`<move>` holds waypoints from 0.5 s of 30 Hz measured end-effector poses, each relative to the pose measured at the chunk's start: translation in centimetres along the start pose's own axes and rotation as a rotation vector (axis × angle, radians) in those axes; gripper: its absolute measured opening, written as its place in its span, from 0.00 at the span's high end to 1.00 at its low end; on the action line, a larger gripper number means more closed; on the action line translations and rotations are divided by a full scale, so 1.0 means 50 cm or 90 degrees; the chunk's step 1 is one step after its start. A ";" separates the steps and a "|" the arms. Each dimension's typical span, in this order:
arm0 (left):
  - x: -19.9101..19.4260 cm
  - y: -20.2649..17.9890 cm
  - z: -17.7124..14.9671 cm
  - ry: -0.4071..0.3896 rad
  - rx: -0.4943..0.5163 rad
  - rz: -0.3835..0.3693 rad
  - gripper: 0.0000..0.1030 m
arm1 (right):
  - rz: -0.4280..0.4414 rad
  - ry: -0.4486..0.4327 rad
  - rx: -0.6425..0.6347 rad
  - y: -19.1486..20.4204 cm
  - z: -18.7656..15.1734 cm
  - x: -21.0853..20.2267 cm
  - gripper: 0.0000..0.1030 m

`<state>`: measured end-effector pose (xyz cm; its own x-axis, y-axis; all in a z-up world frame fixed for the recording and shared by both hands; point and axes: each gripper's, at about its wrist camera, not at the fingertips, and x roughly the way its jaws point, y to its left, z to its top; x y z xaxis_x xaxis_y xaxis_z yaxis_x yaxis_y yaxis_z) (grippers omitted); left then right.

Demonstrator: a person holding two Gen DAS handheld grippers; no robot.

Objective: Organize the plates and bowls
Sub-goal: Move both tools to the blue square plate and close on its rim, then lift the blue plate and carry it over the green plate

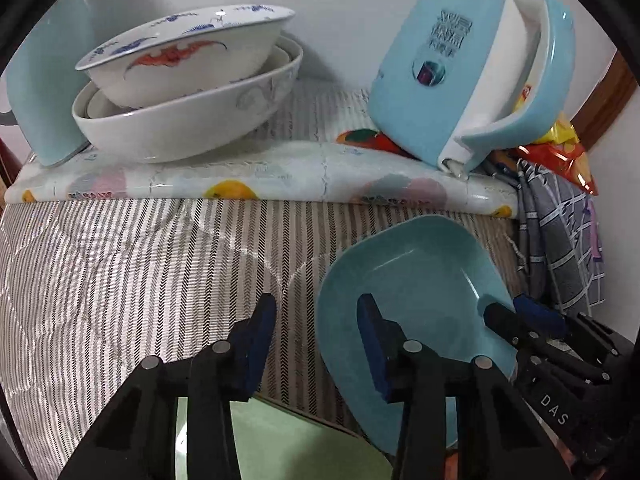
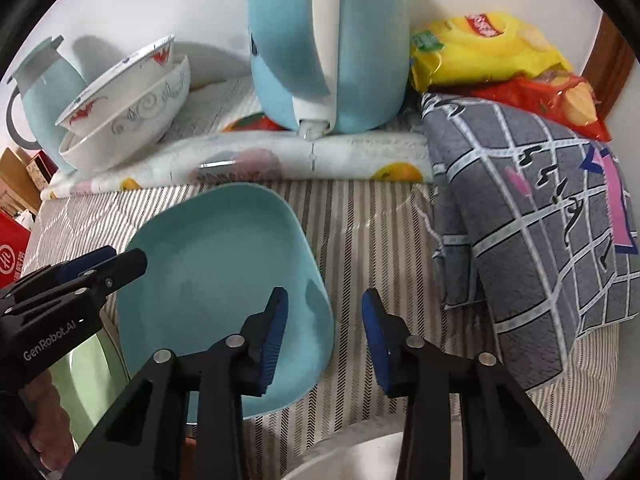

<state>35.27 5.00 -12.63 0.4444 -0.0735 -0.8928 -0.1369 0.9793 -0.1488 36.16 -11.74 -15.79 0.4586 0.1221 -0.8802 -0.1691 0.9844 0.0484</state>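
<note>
The light-blue square plate (image 2: 224, 280) lies lower left of centre in the right wrist view, on the striped surface (image 2: 380, 220), its hollow facing up. It is a rounded square with no marked long axis, one corner pointing toward the upper centre of the frame and the near edge overhanging the surface's front edge.

The right hand-held gripper (image 2: 324, 336) has its jaws apart: the left pad is over the plate's right rim, the right pad over the striped cloth; whether either touches cannot be told. In the left wrist view the left hand-held gripper (image 1: 316, 340) is likewise spread, one pad above the bare surface (image 1: 160, 248), the other over the plate (image 1: 420, 272) at lower right.

At upper left, the stacked white bowls (image 1: 188, 96) sit tilted on a fruit-print mat (image 1: 280, 176). A blue kettle (image 1: 460, 68) stands at upper right. A grey checked cloth (image 2: 532, 216) lies at right below snack bags (image 2: 488, 48).
</note>
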 end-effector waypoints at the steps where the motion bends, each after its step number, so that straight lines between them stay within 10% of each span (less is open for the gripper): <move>1: 0.004 -0.001 0.000 0.005 0.000 -0.001 0.66 | -0.002 0.003 -0.001 0.002 0.001 0.004 0.70; 4: 0.015 0.000 -0.001 0.016 -0.007 -0.009 0.79 | -0.006 0.016 -0.007 0.006 0.001 0.020 0.90; 15: -0.012 -0.007 0.002 -0.015 -0.001 -0.012 0.92 | -0.006 -0.037 0.012 -0.005 0.008 -0.012 0.92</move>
<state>35.12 4.72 -12.00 0.4679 -0.0875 -0.8794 -0.1303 0.9774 -0.1666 36.25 -11.99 -15.07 0.5097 0.1193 -0.8520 -0.1477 0.9878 0.0499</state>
